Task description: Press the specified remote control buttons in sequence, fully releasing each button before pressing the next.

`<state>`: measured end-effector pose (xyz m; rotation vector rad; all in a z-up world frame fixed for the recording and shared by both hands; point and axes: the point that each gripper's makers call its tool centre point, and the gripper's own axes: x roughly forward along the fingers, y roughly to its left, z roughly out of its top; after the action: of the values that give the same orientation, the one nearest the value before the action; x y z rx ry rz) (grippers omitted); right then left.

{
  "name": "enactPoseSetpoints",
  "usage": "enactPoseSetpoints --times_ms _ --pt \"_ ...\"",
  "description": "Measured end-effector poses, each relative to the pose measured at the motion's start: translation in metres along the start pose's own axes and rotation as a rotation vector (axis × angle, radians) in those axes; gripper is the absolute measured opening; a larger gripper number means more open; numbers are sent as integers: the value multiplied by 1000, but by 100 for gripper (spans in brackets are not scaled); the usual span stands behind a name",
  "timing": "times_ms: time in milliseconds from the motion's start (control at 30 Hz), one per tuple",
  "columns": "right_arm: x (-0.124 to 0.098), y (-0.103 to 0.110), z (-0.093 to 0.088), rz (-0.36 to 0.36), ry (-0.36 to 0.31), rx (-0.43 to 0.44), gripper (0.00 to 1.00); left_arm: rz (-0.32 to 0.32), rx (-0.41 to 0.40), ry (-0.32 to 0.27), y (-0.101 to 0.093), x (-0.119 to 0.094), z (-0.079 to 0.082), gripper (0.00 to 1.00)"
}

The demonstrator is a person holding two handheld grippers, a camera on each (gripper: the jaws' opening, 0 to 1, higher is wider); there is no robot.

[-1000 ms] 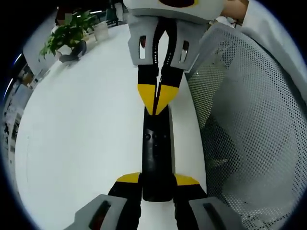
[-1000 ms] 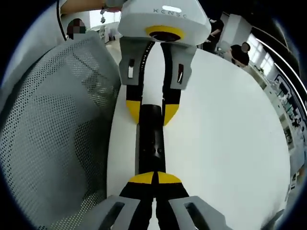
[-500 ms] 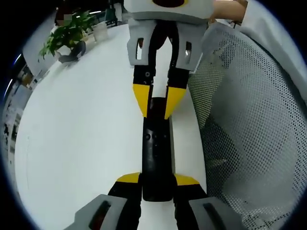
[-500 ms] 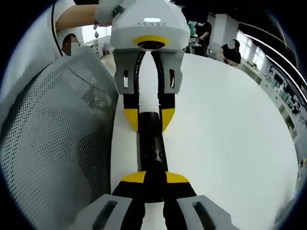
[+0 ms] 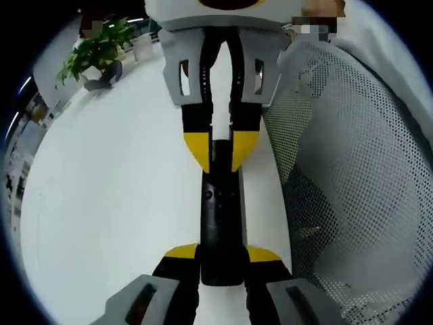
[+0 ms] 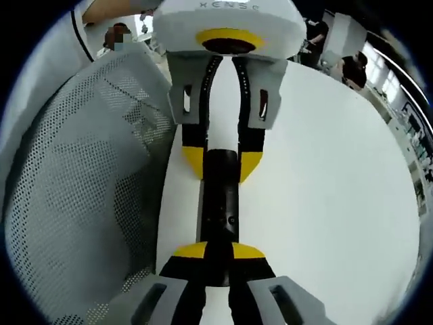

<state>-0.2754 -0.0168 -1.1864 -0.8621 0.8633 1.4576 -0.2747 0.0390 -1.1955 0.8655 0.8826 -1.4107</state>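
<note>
remote (image 5: 220, 223) blk | table (image 5: 115, 196) white | chair mesh (image 5: 352, 183) grey, perforated | plant (image 5: 95, 47) green

The near end of the black remote control (image 5: 219, 223) is hidden between the yellow tips of the left gripper (image 5: 222, 256) in the left gripper view, and its far end is covered by the right gripper (image 5: 222, 150) coming in from the top. In the right gripper view the same happens in reverse: the remote's (image 6: 221, 203) ends sit behind the right gripper (image 6: 218, 252) below and the left gripper (image 6: 222, 162) above. Its buttons are too small to tell apart, and whether any tip presses one cannot be told. The potted plant (image 5: 95, 51) is small and cut by the rim. The mesh chair back (image 5: 352, 169) runs off the picture's edge.
</note>
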Motion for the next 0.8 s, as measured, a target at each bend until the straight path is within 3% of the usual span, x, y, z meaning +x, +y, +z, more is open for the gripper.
enactPoseSetpoints --times_ms 33,100,233,333,533,667,767,800 --pt "0 0 0 -2 -11 21 7 -1 1 -1 0 0 0 23" --pt "-1 1 1 -34 -37 -19 8 -1 1 -2 0 0 0 23" --pt "-2 2 2 -90 -149 16 8 4 -9 -16 0 0 0 23" --pt "-3 2 2 -89 -163 20 8 6 -12 -25 0 0 0 23" --pt "-1 1 6 -72 -130 -1 8 4 -10 -24 0 0 0 23" --pt "0 0 5 -63 -108 35 7 7 -15 -29 0 0 0 23" --pt "0 -1 3 -81 -25 106 7 7 -15 -28 0 0 0 23" --pt "1 0 4 -85 11 63 6 7 -14 -27 0 0 0 23"
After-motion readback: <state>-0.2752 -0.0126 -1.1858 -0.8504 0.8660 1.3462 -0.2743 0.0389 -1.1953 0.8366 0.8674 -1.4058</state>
